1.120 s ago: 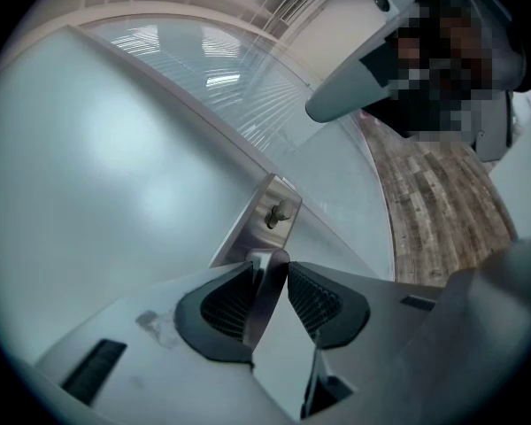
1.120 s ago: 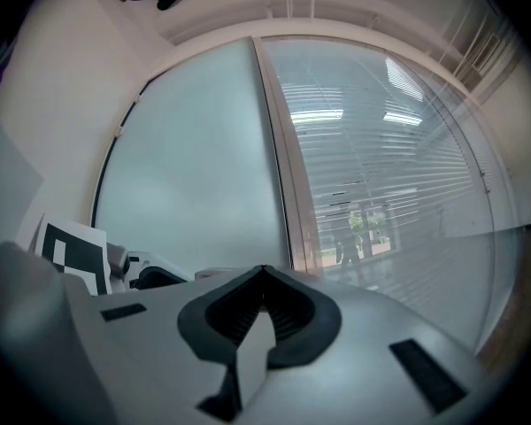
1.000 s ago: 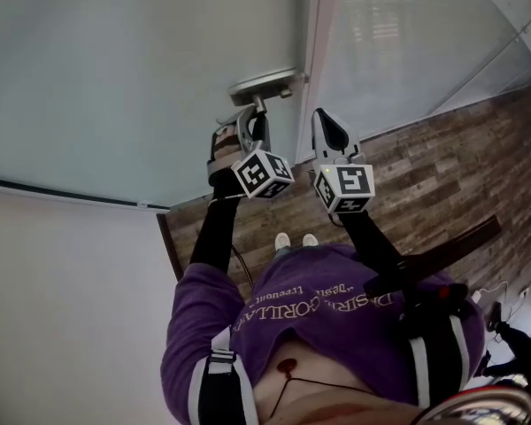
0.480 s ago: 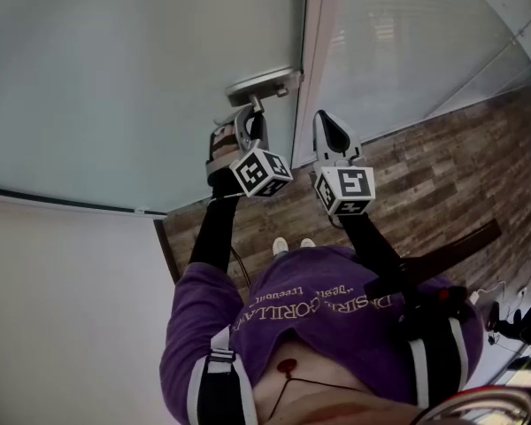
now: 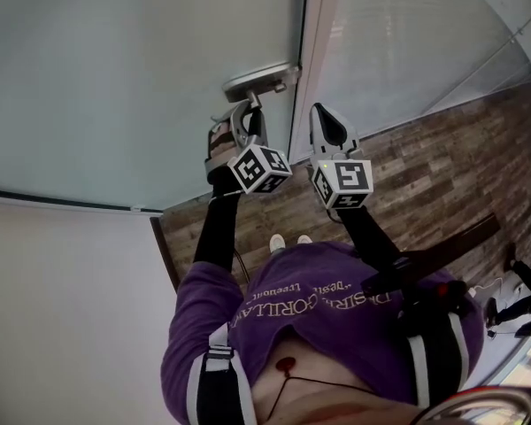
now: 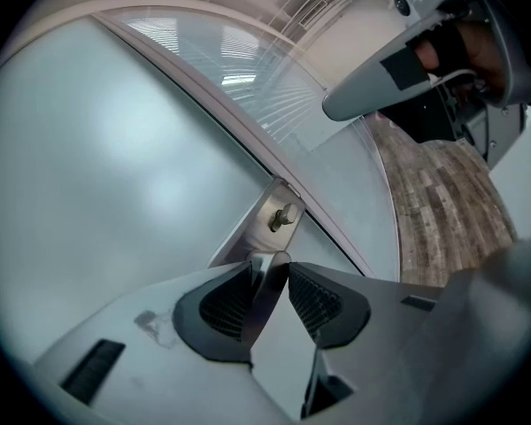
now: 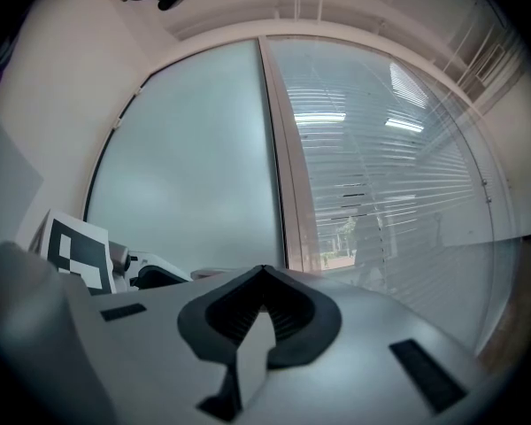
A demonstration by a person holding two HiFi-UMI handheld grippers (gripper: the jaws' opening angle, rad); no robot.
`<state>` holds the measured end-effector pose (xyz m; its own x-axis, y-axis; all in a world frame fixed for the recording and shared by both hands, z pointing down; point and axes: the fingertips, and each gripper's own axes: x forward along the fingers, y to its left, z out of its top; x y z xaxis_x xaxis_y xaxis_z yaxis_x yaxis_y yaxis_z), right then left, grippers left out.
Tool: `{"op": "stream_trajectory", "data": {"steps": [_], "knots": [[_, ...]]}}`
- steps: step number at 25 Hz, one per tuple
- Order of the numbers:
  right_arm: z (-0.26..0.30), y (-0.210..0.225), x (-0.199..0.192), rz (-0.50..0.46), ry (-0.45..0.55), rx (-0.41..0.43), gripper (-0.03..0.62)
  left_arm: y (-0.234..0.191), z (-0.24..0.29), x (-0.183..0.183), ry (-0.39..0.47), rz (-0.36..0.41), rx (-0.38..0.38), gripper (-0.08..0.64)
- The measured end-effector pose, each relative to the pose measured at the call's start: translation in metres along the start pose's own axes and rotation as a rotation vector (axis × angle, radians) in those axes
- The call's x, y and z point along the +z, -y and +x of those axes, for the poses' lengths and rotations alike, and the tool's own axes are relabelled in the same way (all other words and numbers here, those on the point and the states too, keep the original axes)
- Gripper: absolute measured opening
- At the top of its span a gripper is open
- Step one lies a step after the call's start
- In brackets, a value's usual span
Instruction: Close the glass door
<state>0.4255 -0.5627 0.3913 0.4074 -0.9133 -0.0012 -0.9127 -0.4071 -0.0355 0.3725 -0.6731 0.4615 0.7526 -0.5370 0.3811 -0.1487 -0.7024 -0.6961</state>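
Comparing with a second ago, little differs: the left gripper [image 5: 240, 124] is still clenched on the door handle [image 5: 248, 113], and the right gripper [image 5: 322, 113] still hangs at its 3 o'clock with jaws pressed together on nothing. Both have edged slightly towards 10 o'clock in the head view, and so has the handle's metal plate [image 5: 261, 80].

The glass door [image 5: 133, 78], frosted, fills the head view from 9 to 12 o'clock. Its handle sits at the door's edge beside the pale frame strip [image 5: 311, 51], just above centre. Wooden floor [image 5: 434, 175] runs off towards 3 o'clock.

Only the left gripper view shows the grip itself: the flat metal lever stands between the ribbed pads [image 6: 226, 304], with a round stud [image 6: 286, 214] on the plate at 12 o'clock above them. It also catches the right gripper at 2 o'clock. The right gripper view alone shows a panel with horizontal blinds [image 7: 398, 211] at 2 o'clock, and the left gripper's marker cube [image 7: 75, 251] at 9 o'clock.
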Motion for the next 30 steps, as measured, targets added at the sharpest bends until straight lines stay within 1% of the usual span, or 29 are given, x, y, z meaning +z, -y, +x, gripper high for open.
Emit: {"op": "stream_trajectory", "data": {"steps": [3,12,15,23,26,28,30], "knots": [[-0.004,-0.001,0.000,-0.002,-0.002,0.001,-0.003,0.001,-0.003,0.000,-0.004,-0.041,-0.007,0.123],[-0.006,-0.005,0.004,-0.006,0.004,0.008,-0.003,-0.004,0.003,0.003,-0.019,-0.080,-0.020,0.126],[-0.009,-0.004,0.007,-0.006,0.009,0.006,-0.003,-0.005,0.004,0.004,-0.031,-0.098,-0.035,0.127],[-0.009,-0.002,0.012,-0.007,0.018,0.002,-0.003,-0.003,0.005,0.006,-0.033,-0.099,-0.051,0.132],[-0.007,-0.005,0.013,-0.008,0.019,0.005,-0.003,-0.003,0.006,0.007,-0.016,-0.092,-0.063,0.132],[-0.007,-0.006,0.011,-0.007,0.017,0.009,-0.003,-0.002,0.007,0.008,-0.002,-0.103,-0.069,0.132],[-0.005,-0.006,0.009,-0.004,0.011,0.011,-0.003,-0.006,0.005,0.007,0.006,-0.119,-0.049,0.132]]}}
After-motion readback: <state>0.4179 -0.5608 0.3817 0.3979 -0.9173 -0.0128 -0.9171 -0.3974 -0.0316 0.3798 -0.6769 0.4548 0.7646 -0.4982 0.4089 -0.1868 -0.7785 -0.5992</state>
